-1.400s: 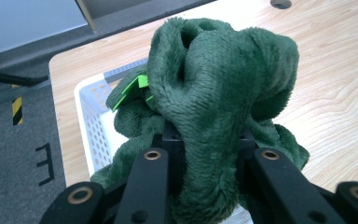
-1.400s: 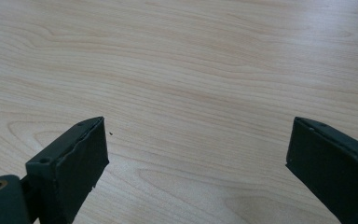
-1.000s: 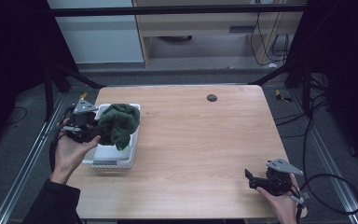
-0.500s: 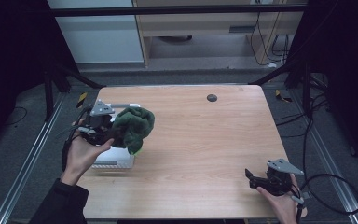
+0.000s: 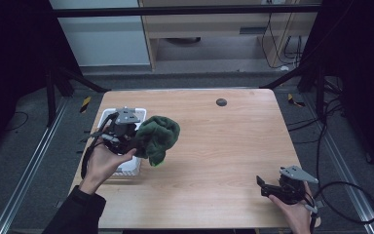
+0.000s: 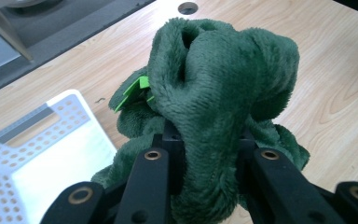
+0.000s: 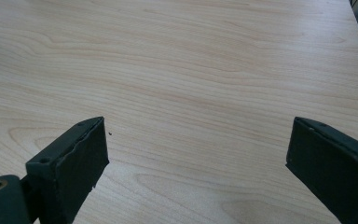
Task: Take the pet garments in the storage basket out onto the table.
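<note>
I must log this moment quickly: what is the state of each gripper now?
Left gripper: closed on the green plush cloth, held beside the white basket.
Right gripper: open, holding nothing.

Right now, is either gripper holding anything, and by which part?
The left hand-held gripper pinches a bunched fold of the fluffy dark green cloth. The right hand-held gripper is open, holding nothing.

left hand-held gripper [image 6: 208, 149] jaw tips: buried in green plush cloth [image 6: 214, 93]
white basket [image 6: 37, 154]: cut off by frame edge, left of that gripper
bright green tag [image 6: 133, 88]: print too small to tell
</note>
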